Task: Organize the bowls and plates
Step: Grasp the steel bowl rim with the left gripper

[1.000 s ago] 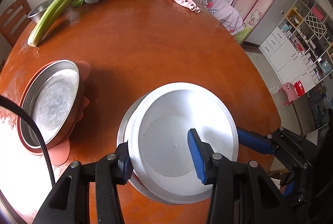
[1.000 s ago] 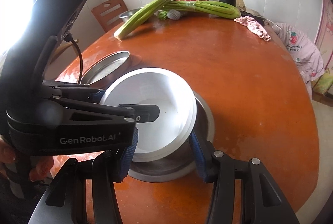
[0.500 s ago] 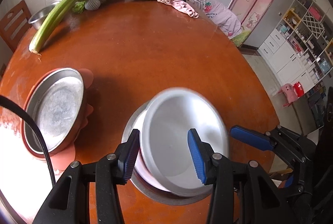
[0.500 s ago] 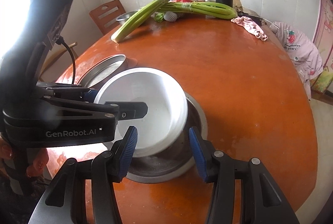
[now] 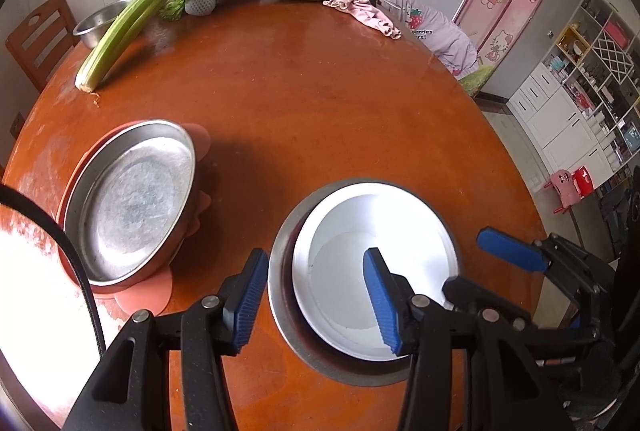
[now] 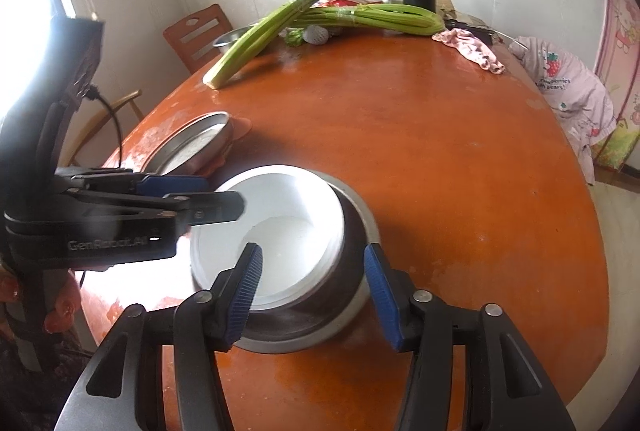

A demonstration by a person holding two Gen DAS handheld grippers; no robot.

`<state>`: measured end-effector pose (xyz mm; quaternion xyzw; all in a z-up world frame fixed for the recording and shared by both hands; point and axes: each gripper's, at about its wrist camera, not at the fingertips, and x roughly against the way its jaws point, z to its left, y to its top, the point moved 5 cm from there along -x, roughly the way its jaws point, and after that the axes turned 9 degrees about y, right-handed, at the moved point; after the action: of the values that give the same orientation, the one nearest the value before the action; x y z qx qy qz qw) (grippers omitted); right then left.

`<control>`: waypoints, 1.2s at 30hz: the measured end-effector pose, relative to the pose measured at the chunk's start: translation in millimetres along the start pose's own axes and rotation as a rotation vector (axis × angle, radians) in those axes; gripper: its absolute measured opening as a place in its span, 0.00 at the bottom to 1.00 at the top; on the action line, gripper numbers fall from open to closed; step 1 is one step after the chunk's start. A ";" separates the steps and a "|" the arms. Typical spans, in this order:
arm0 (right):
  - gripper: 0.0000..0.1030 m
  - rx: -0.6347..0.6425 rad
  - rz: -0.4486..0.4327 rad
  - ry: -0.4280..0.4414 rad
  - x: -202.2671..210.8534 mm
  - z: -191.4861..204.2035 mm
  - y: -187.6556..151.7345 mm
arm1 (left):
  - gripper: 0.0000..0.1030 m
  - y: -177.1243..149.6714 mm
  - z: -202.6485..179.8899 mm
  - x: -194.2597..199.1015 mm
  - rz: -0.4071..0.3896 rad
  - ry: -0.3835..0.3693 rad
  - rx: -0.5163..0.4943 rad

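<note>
Left gripper (image 5: 316, 301): seen in the left wrist view with jaws just widened, the near rim of the white bowl (image 5: 374, 271) between the blue pads but not pressed; nothing was held.
White bowl: was found settled level inside the steel bowl (image 5: 280, 271) on the round table (image 5: 320, 111), where a second earlier it had been tilted and gripped.
Steel plate (image 5: 132, 207): was left on its pink mat (image 5: 150, 295), well to the left, untouched.
Right gripper (image 6: 314, 289): shown in the right wrist view with jaws just parted wider, straddling the near rims of the nested bowls; no pad was seen pressing, so nothing was gripped.
Nested pair: was seen sitting on the table just before the right fingers, the white bowl (image 6: 280, 227) off-centre toward the left inside the steel bowl (image 6: 352, 307).
Meaning for the task: the bowl stack was judged done and released; the steel plate was judged the likely next item.
</note>
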<state>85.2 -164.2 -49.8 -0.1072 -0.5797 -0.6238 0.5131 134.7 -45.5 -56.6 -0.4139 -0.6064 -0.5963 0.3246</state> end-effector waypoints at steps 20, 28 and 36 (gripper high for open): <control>0.65 -0.091 0.089 0.042 -31.2 -13.6 -9.8 | 0.54 -17.5 0.8 -41.7 0.118 -0.079 0.060; 0.67 -0.093 0.136 0.070 -46.2 -6.6 -16.1 | 0.55 -15.0 -8.8 -50.3 0.138 -0.122 0.055; 0.67 -0.073 0.097 0.086 -37.2 4.6 -3.2 | 0.55 -7.5 2.2 -33.3 0.092 -0.120 0.069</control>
<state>97.4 -141.8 -77.5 -0.1268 -0.5281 -0.6229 0.5630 143.2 -46.7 -89.7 -0.4646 -0.6254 -0.5337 0.3289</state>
